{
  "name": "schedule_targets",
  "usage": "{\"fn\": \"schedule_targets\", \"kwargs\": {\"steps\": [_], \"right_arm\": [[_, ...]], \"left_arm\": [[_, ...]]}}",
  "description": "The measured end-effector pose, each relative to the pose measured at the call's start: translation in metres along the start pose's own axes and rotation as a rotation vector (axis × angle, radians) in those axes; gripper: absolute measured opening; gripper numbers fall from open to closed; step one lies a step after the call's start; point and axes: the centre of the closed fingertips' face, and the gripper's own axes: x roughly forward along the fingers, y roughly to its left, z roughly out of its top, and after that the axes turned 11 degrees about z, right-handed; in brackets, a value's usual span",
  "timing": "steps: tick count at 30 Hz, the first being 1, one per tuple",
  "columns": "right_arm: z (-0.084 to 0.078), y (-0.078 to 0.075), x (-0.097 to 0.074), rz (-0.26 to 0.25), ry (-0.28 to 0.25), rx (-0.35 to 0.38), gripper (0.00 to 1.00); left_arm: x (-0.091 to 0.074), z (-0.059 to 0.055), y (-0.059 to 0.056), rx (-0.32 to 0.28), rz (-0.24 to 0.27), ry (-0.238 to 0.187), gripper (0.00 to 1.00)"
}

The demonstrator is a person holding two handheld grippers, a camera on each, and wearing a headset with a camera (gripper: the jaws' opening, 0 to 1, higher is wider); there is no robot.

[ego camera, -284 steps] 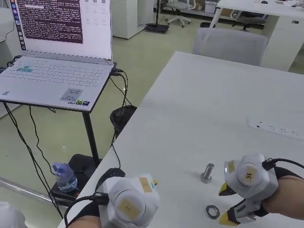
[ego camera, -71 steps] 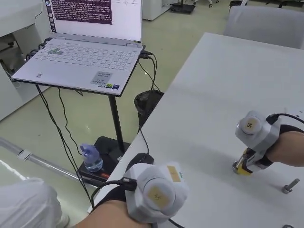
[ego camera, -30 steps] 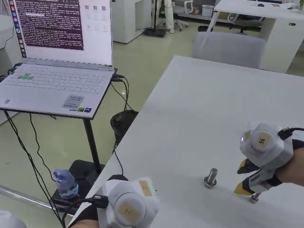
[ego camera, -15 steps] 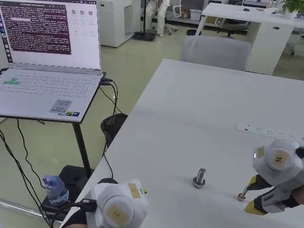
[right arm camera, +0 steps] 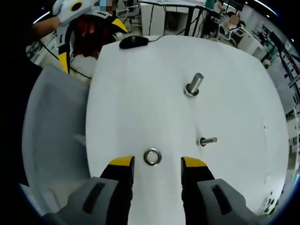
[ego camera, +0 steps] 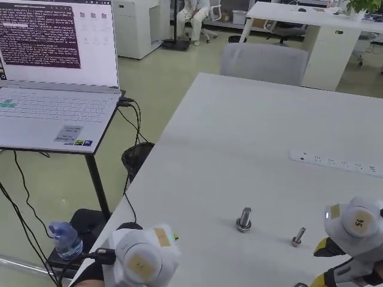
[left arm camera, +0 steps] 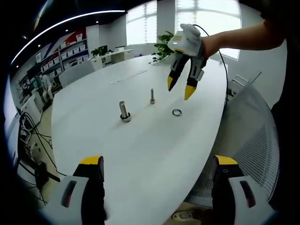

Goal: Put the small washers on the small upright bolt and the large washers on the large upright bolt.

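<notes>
Head view has the small bolt [ego camera: 297,237] standing head-down on the table [ego camera: 251,137], free of the right gripper [ego camera: 322,264], which has drawn back toward the person. A couple of seconds ago that bolt lay on its side, and a second ago the gripper was at it, setting it up. The large bolt [ego camera: 243,219] stands upright to its left, near but not touching it. So both posts look ready and the stacking can begin.

Right gripper view: its jaws are spread and hold nothing. A washer [right arm camera: 152,156] lies flat on the table just ahead of the tips, in line with the gap between them. Whether it is a large or a small one I cannot tell. I judge it the next thing to pick — a flat ring on a smooth top may slide before the jaws catch its edge.

Left gripper [left arm camera: 158,161] hangs at the near table edge, jaws spread wide and empty, well apart from bolts and washer
</notes>
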Motion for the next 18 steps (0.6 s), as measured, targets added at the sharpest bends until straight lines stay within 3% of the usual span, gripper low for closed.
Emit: {"fn": "schedule_targets", "kwargs": {"steps": [18], "right_arm": [[-0.017, -0.007, 0.046, 0.000, -0.001, 0.000, 0.42]], "left_arm": [[0.004, -0.003, 0.001, 0.004, -0.006, 0.015, 0.99]]}}
